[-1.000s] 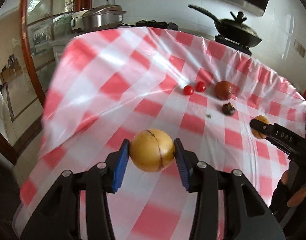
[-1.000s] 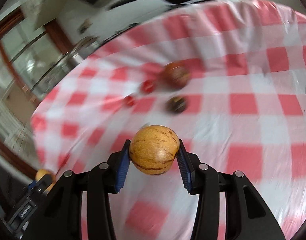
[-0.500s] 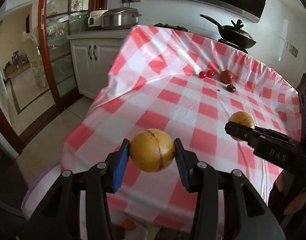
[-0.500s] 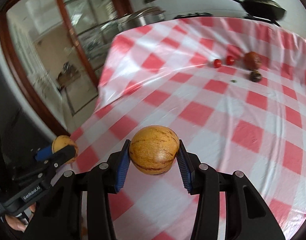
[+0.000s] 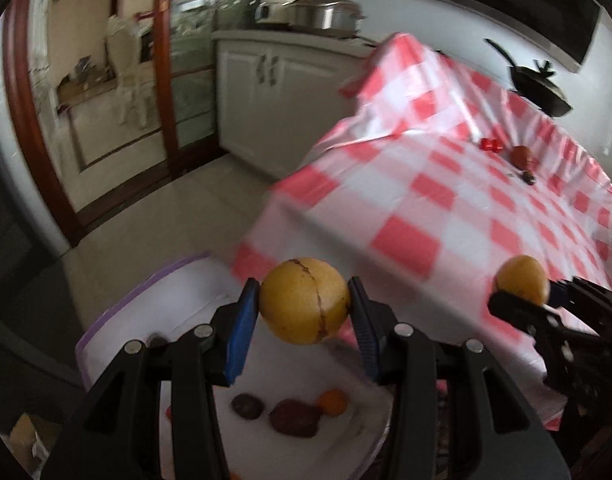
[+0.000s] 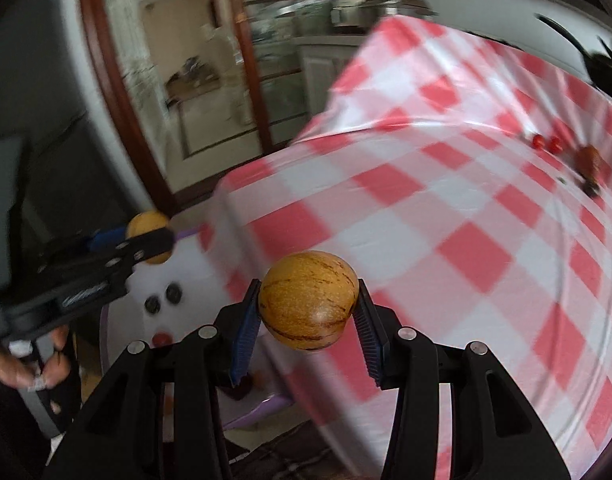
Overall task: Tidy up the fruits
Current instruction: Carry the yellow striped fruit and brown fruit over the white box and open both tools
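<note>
Left gripper [image 5: 304, 308] clamps cracked yellow fruit [image 5: 304, 300] above white bin [image 5: 186, 300]; right gripper [image 6: 307, 306] clamps streaked fruit [image 6: 307, 304] by table [image 6: 445, 220] edge

Both wrist views overlook tablecloth [image 5: 445, 184]

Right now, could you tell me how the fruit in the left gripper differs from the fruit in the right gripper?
The left fruit is plain yellow with one dark crack line running down it; the right fruit is more orange-tan with many thin dark streaks. The left fruit hangs over the white bin beside the table; the right fruit is in front of the checked tablecloth at the table's edge. Both are round, similar in size, and clamped between blue-padded fingers.
</note>
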Demonstrator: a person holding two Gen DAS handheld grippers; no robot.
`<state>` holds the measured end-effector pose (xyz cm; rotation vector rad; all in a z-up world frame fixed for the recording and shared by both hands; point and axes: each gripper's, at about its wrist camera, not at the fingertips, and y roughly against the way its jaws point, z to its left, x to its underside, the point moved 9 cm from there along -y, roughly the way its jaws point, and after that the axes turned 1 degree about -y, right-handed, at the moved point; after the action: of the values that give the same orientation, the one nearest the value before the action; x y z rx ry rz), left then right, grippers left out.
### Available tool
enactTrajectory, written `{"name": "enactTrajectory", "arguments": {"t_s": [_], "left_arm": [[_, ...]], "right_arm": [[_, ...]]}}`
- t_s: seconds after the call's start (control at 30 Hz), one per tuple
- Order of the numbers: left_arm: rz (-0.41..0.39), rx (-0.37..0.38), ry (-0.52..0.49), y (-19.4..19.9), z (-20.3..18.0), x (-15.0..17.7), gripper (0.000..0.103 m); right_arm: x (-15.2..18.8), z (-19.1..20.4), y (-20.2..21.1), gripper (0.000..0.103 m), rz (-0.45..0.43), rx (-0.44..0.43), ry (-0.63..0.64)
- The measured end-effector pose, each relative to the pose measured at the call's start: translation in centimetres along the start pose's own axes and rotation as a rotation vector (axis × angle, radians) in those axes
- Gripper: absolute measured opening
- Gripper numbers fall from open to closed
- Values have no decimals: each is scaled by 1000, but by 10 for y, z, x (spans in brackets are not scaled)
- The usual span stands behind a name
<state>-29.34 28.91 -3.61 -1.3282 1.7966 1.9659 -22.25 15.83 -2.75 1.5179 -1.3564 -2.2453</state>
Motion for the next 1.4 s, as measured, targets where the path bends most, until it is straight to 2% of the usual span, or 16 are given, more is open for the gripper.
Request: {"name": "enactTrajectory", "arguments": {"t_s": [0.3, 0.53, 0.93, 1.2, 1.27, 1.33, 1.4], "left_arm": [[78, -83, 73, -19, 58, 41, 45], [174, -129, 144, -46, 95, 82, 45], [319, -183, 236, -86, 131, 139, 46], [354, -188, 300, -93, 141, 147, 46], [356, -186, 309, -94, 141, 148, 50], [344, -190, 311, -93, 142, 145, 69], [332, -203, 309, -91, 142, 143, 79]], "right_arm": [[34, 80, -24, 45, 76, -56, 223], [84, 131, -63, 45, 205, -95, 412], [128, 143, -122, 45, 367, -105, 496], [157, 143, -144, 45, 448, -93, 551], [158, 142, -146, 46, 455, -89, 548], [156, 141, -144, 48, 446, -94, 542], [153, 140, -140, 58, 432, -96, 544]]}}
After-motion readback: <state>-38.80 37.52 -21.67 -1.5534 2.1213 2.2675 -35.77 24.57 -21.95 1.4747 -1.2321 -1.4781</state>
